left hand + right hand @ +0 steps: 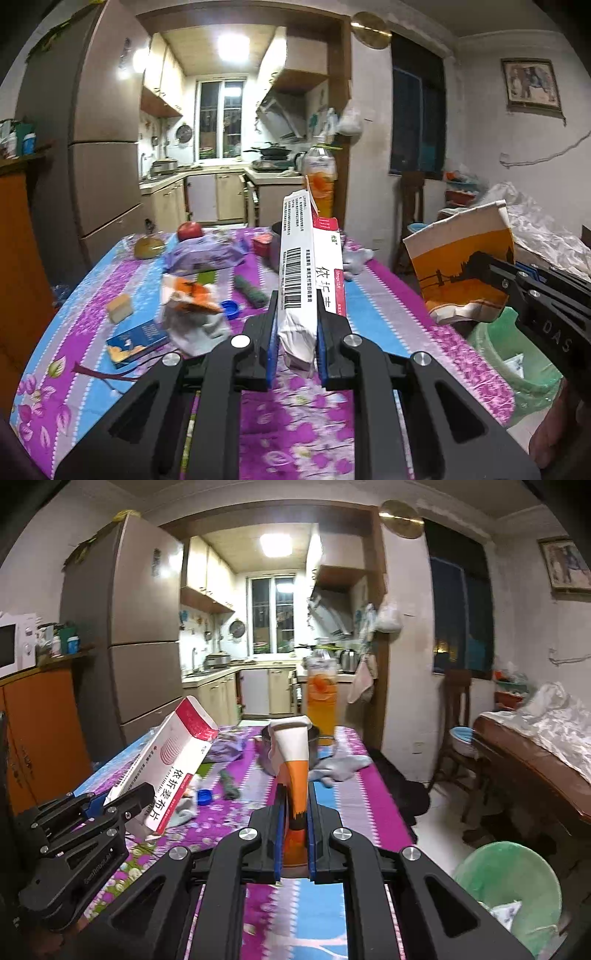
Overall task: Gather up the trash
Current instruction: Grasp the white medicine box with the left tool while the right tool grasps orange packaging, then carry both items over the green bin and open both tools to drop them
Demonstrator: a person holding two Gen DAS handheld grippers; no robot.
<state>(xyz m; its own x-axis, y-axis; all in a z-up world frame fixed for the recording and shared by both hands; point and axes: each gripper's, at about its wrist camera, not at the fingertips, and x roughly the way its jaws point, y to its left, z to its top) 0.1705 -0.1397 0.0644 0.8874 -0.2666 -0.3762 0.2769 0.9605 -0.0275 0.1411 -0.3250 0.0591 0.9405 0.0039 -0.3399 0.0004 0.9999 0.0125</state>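
Note:
My left gripper (297, 332) is shut on a white and red medicine box (308, 258), crushed at its lower end and sticking up above the table. Seen from the right wrist, the same box (173, 760) leans out of the left gripper (122, 799). My right gripper (295, 812) is shut on a flattened orange and white paper cup (293, 764). From the left wrist, that cup (461, 273) hangs in the right gripper (506, 284), above a bin with a green liner (517, 369). The bin (509, 886) stands on the floor to the right of the table.
The table (388, 314) has a purple and blue floral cloth. On it lie a crumpled wrapper (192, 295), a blue cap (231, 308), a small blue box (136, 341), a sponge (120, 308), a purple pack (207, 253), an apple (190, 230) and a juice bottle (321, 698).

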